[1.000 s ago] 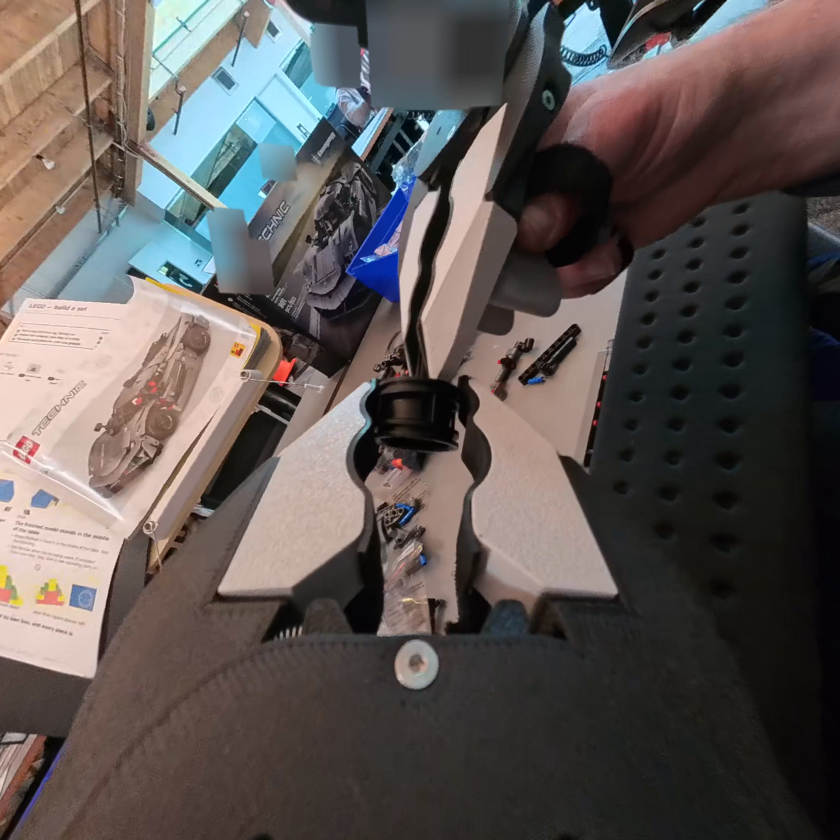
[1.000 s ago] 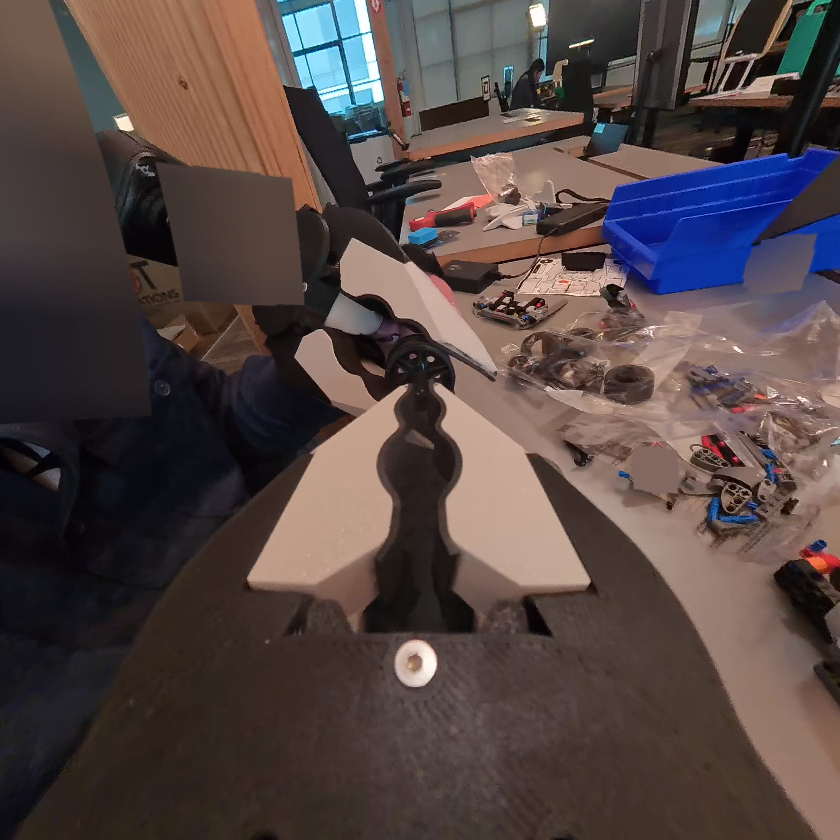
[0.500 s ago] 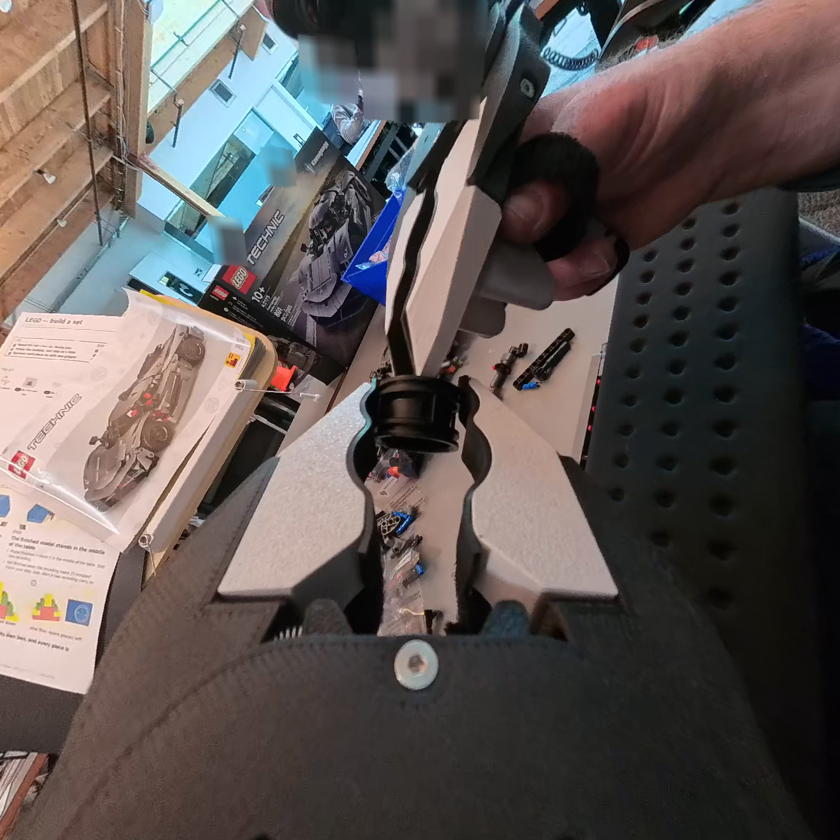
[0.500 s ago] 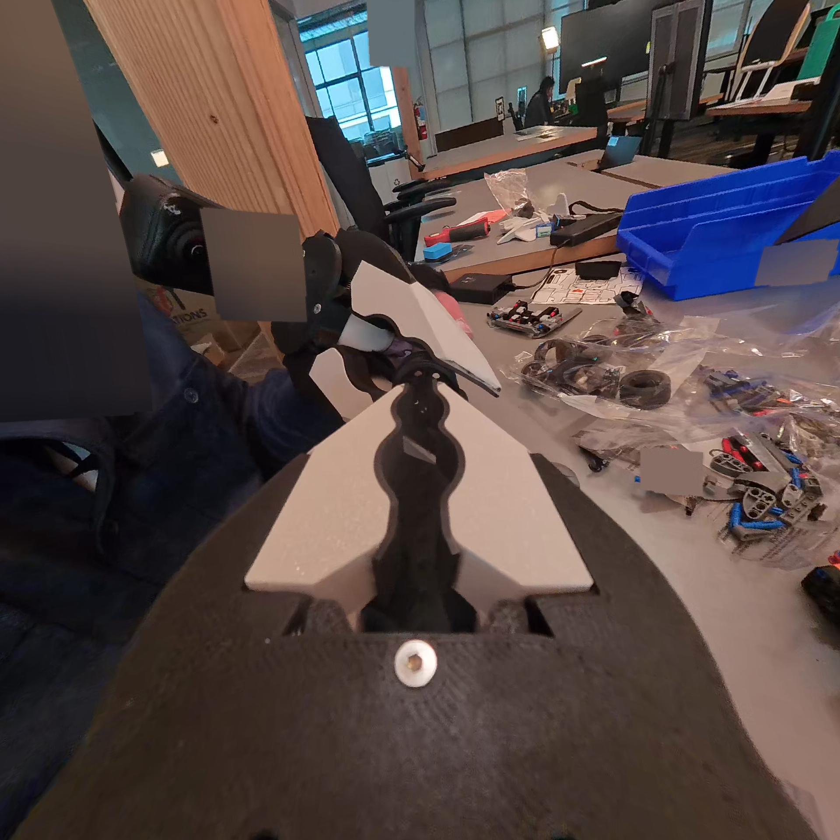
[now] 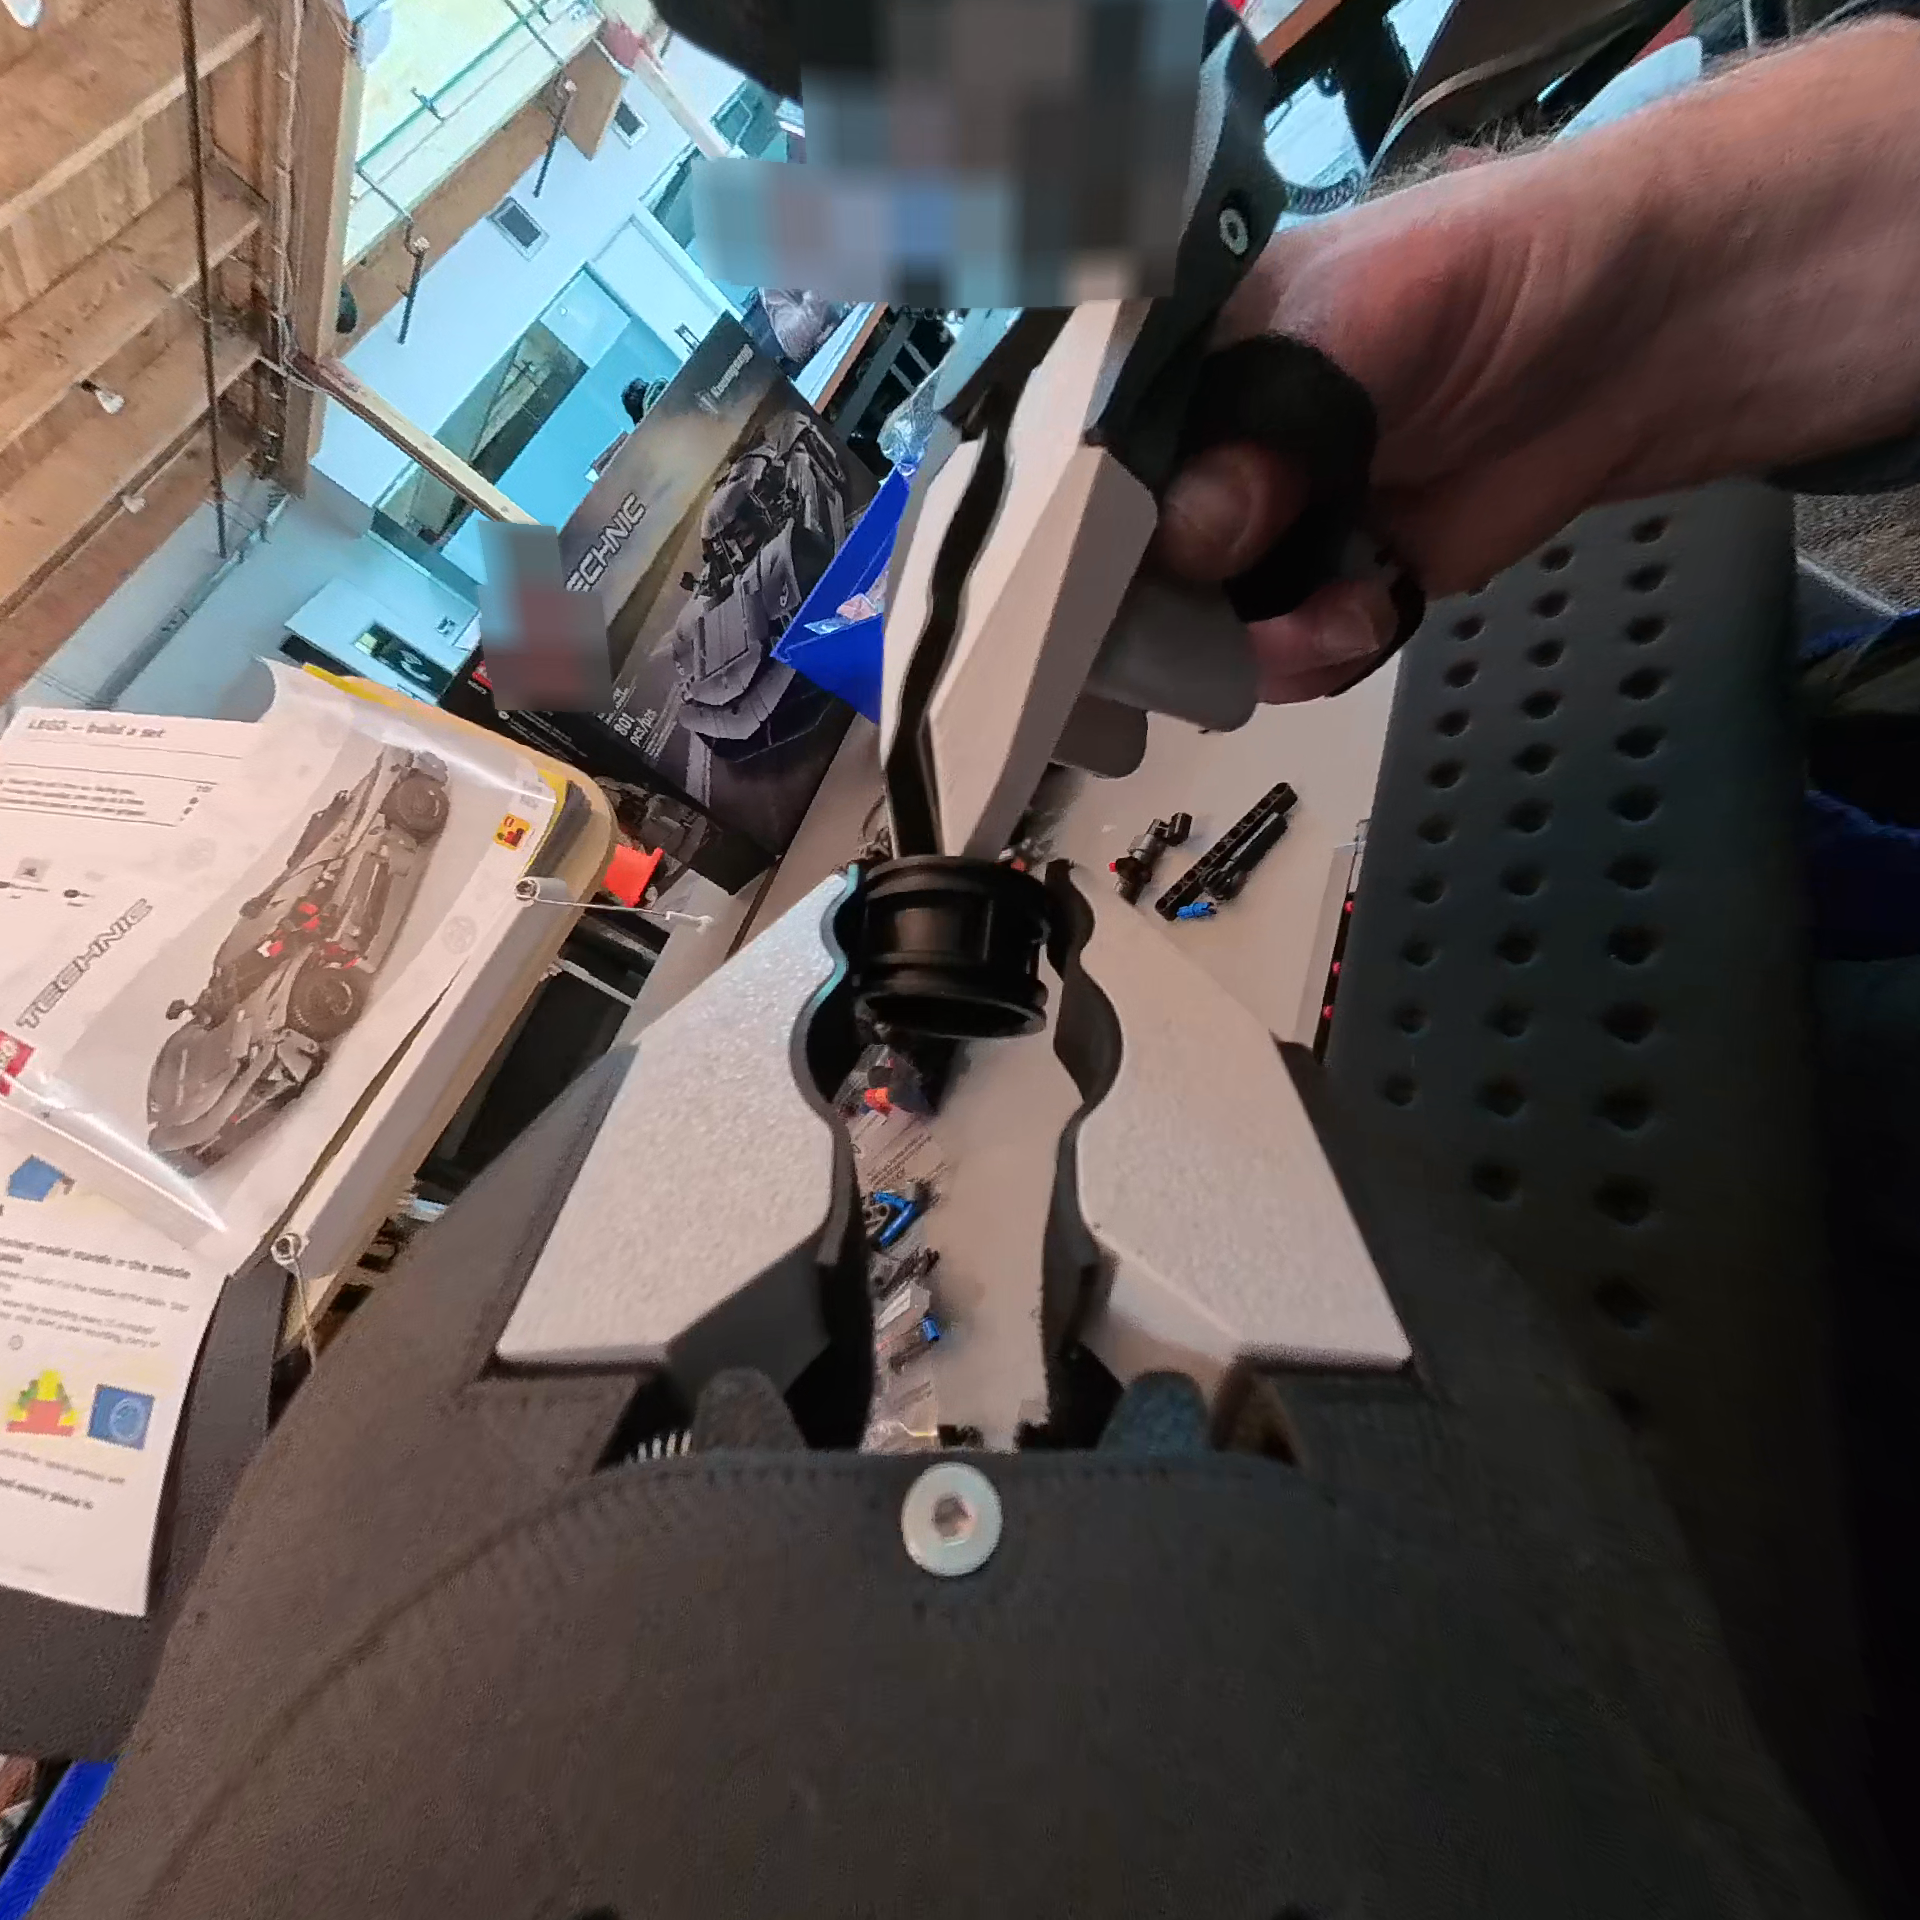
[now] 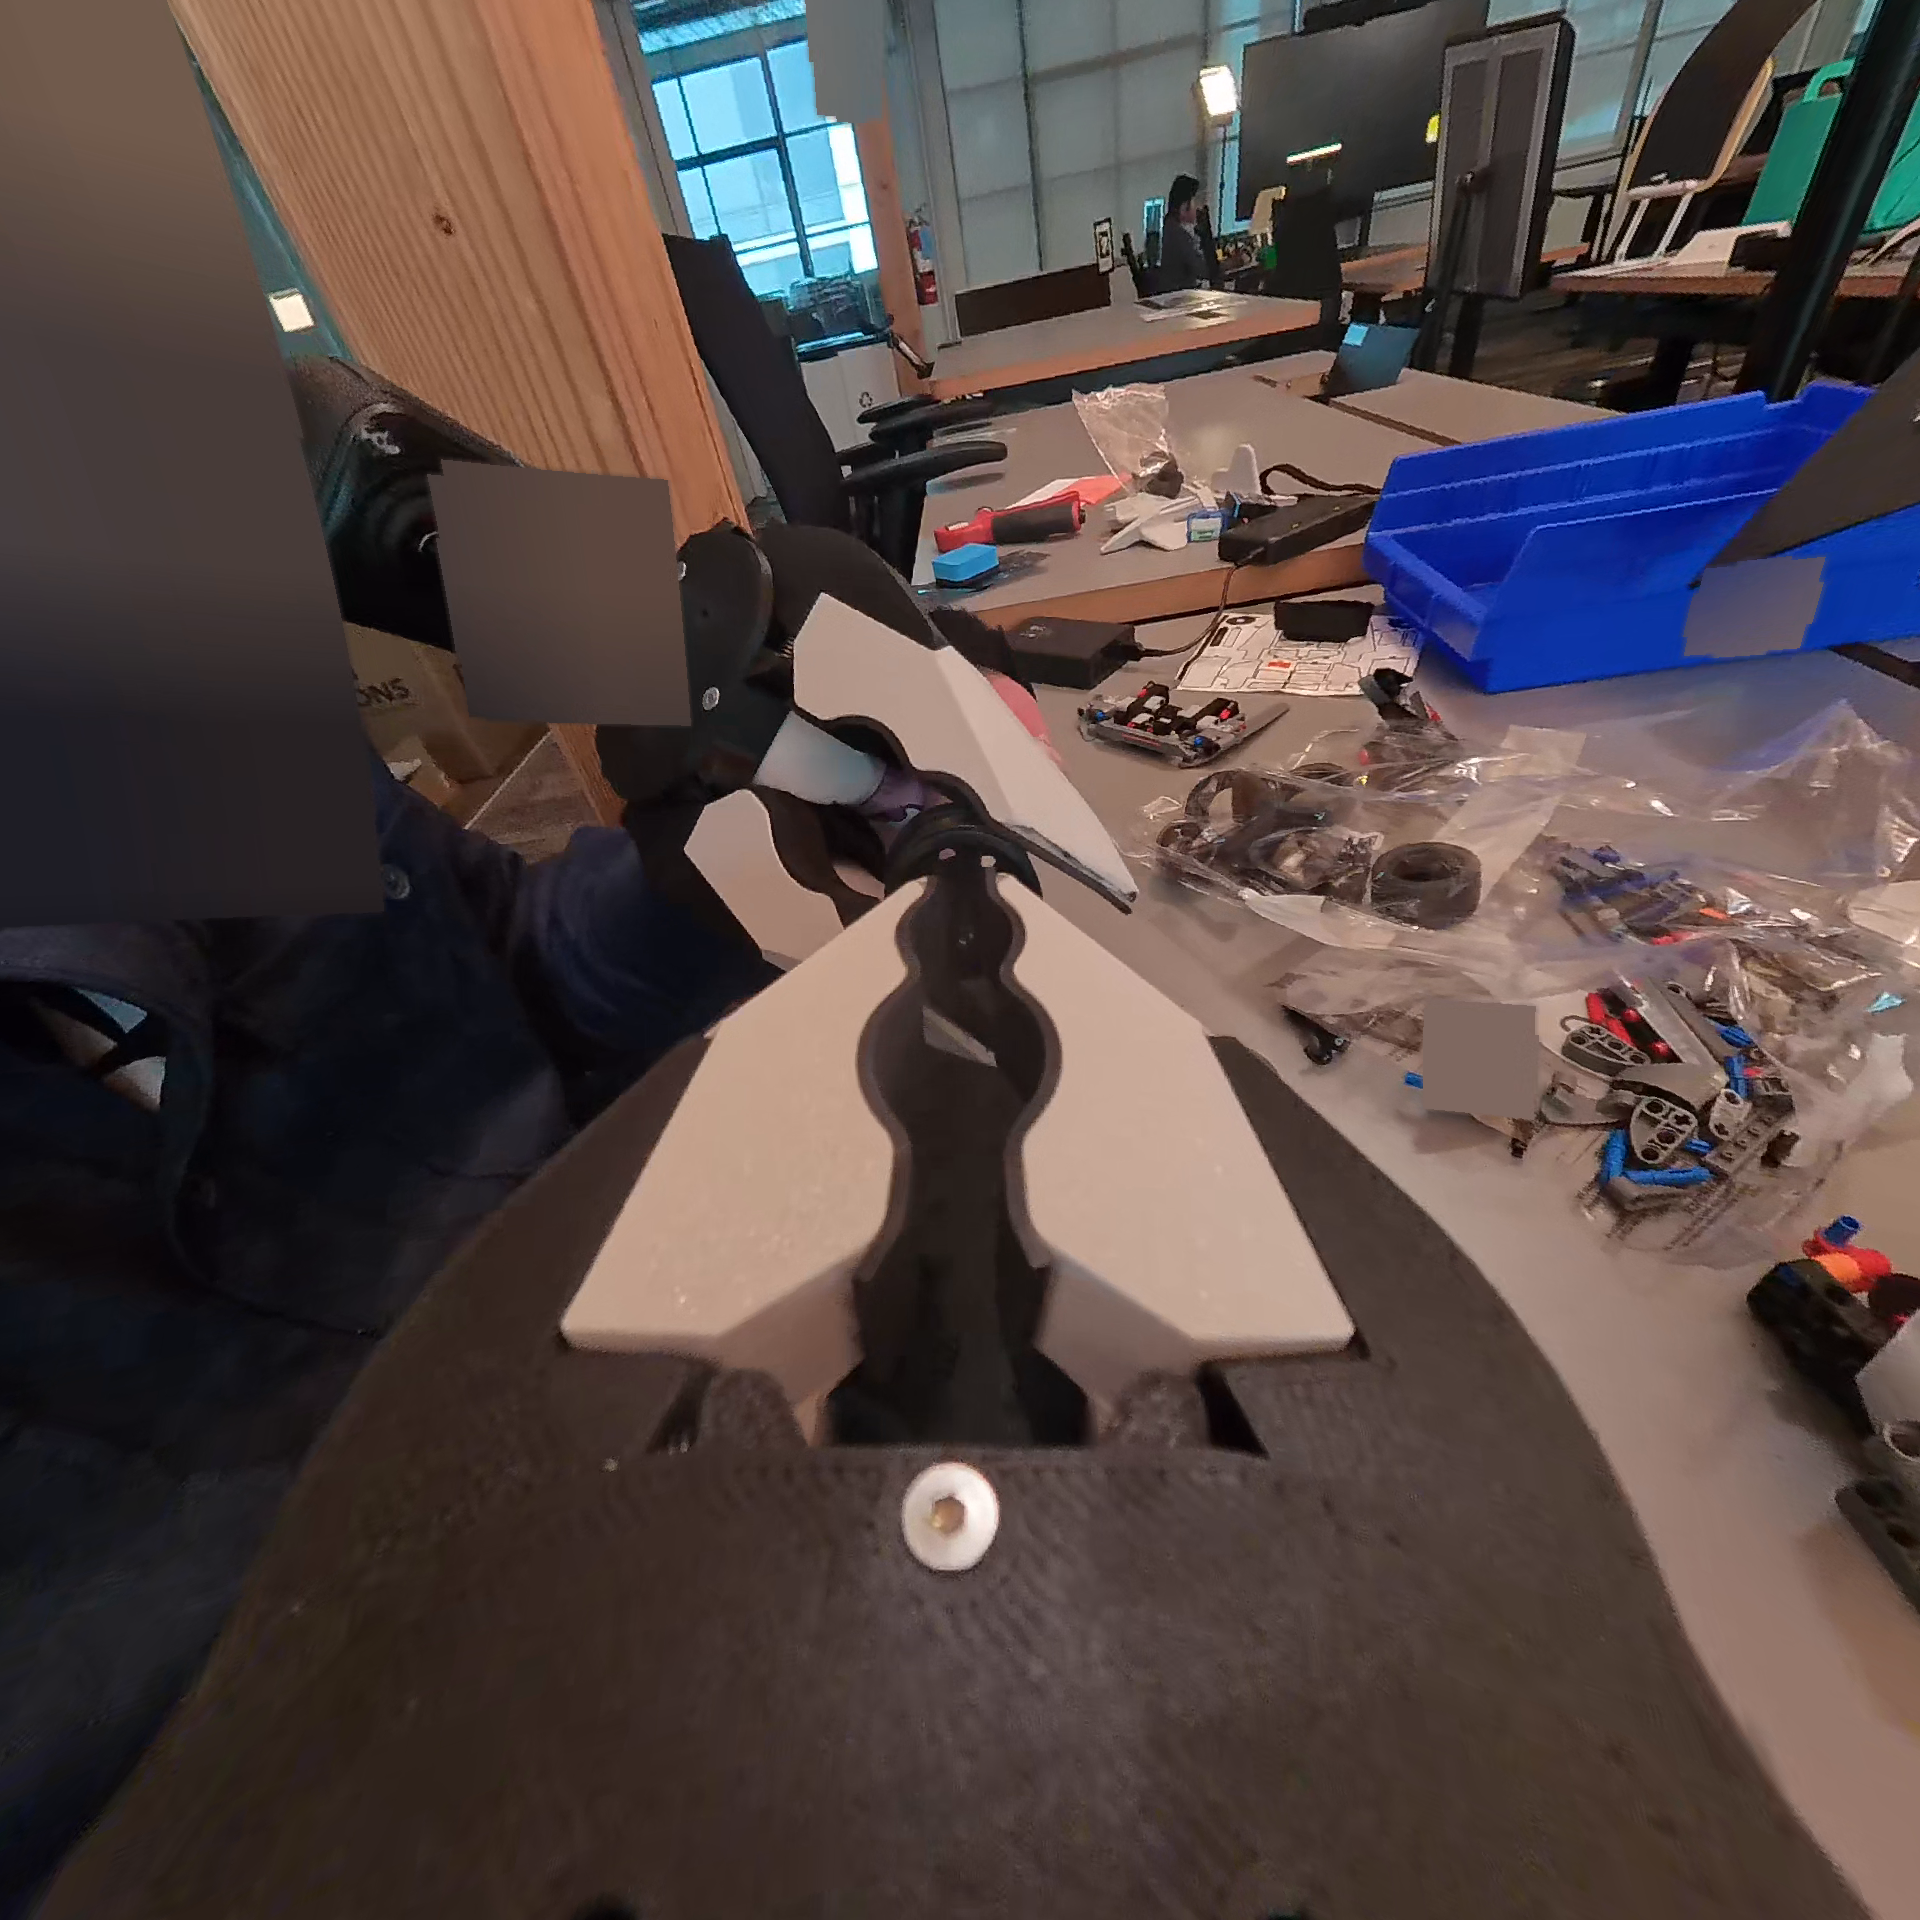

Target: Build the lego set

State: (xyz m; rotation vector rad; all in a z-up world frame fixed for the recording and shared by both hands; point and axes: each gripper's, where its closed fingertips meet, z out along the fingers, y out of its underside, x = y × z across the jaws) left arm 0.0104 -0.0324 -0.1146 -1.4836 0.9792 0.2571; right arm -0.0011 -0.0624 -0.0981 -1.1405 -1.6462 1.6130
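My left gripper (image 5: 951,883) is shut on a black wheel rim (image 5: 951,956), held by its sides in the air above the table edge. My right gripper (image 5: 914,826) comes down from above, held by a hand, with its tips on the rim's top face. In the right wrist view my right gripper (image 6: 961,888) has its jaws shut, tips against the rim (image 6: 997,847), which sits between the left gripper's white fingers (image 6: 935,717). I cannot tell whether the right tips pinch a small part.
Instruction sheets and a bagged booklet (image 5: 260,935) lie at left, the set's box (image 5: 717,582) behind. A perforated black chair back (image 5: 1558,935) stands at right. Parts bags (image 6: 1455,831), a tyre (image 6: 1423,883), a part-built assembly (image 6: 1174,717) and a blue bin (image 6: 1579,540) are on the grey table. Only a small space, under 4 cm, lies between the two pairs of fingers.
Both grippers have stayed together at the rim. The right gripper has shifted slightly against it, so the rim is now more hidden behind its tips. Neither grip has changed.
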